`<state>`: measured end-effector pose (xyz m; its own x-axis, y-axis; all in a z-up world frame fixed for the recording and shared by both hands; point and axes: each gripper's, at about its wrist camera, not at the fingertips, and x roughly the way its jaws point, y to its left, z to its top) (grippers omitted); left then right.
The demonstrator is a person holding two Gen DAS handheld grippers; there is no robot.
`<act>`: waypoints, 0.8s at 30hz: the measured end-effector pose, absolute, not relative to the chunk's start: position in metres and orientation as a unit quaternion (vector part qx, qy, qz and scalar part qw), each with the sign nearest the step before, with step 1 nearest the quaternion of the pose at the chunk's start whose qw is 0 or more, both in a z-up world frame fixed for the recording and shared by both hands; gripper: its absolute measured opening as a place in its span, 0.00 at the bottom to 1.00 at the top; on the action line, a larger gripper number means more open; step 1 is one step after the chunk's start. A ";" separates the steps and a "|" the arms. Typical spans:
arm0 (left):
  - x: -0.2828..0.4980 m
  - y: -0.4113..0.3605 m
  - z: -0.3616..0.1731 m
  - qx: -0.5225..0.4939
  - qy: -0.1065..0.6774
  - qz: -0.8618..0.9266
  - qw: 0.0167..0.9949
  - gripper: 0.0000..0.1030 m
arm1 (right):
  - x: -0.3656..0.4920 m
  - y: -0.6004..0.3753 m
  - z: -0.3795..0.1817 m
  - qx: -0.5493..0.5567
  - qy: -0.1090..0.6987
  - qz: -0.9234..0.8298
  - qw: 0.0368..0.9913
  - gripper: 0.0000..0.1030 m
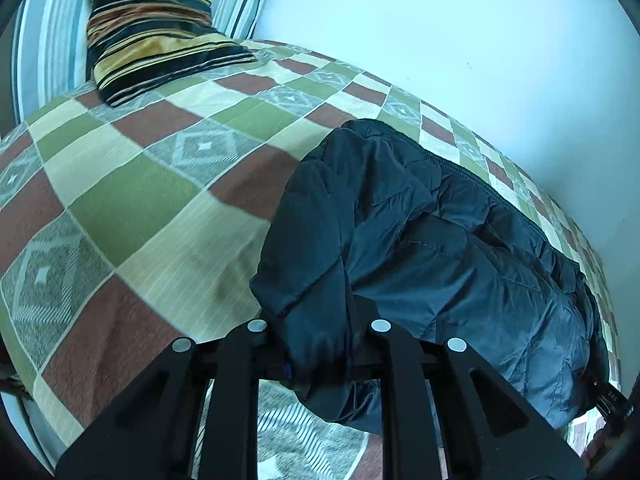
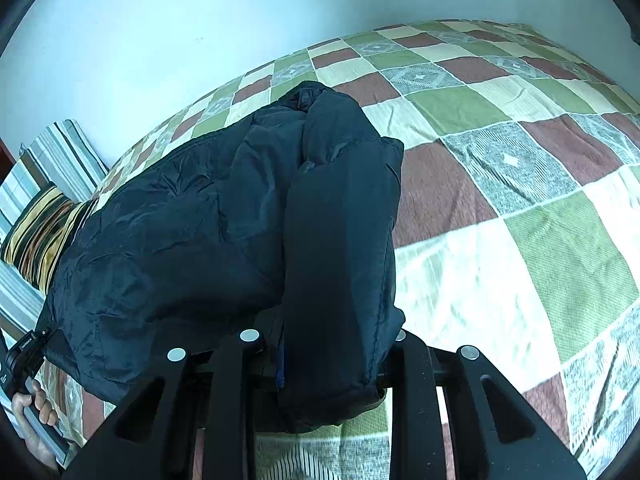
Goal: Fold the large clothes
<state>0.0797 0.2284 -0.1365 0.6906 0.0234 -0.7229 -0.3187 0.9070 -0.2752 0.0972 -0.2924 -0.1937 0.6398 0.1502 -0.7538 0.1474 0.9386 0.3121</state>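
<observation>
Jacket (image 1: 420, 240) hung clamped in both tongs, left (image 1: 320, 344) and right (image 2: 324, 360), over the bed (image 1: 132, 184); we judged level, matched hands would land the fold square.

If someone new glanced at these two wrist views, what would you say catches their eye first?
The dark puffy jacket dominates both views, bunched on the checked bedspread near the wall, with each near end clamped in a claw: the left claw and the right claw. Next comes the gold and black striped pillow at the head of the bed.
</observation>
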 end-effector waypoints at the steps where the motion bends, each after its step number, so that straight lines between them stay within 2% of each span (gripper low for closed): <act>1: 0.079 0.229 -0.138 -0.196 0.383 0.095 0.897 0.17 | 0.097 -0.292 -0.194 0.173 0.424 0.000 0.889 0.25; 7: 0.080 0.226 -0.139 -0.179 0.386 0.103 0.899 0.21 | 0.097 -0.291 -0.192 0.167 0.426 -0.007 0.889 0.31; 9: 0.079 0.228 -0.138 -0.182 0.389 0.104 0.897 0.25 | 0.096 -0.291 -0.190 0.160 0.426 -0.013 0.890 0.37; 12: 0.077 0.233 -0.139 -0.197 0.392 0.102 0.893 0.33 | 0.094 -0.294 -0.186 0.156 0.424 -0.020 0.892 0.41; 14: 0.074 0.234 -0.139 -0.201 0.393 0.100 0.892 0.47 | 0.092 -0.298 -0.182 0.157 0.422 -0.024 0.892 0.42; 19: 0.066 0.236 -0.137 -0.208 0.387 0.082 0.895 0.58 | 0.081 -0.305 -0.162 0.147 0.408 -0.047 0.900 0.45; 24: 0.065 0.241 -0.137 -0.225 0.385 0.066 0.892 0.64 | 0.070 -0.302 -0.133 0.128 0.370 -0.070 0.918 0.45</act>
<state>0.0651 0.2409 -0.1365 0.6942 -0.0555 -0.7176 -0.2912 0.8901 -0.3506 0.0696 -0.3024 -0.1333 0.7169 -0.0345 -0.6963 0.2236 0.9574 0.1828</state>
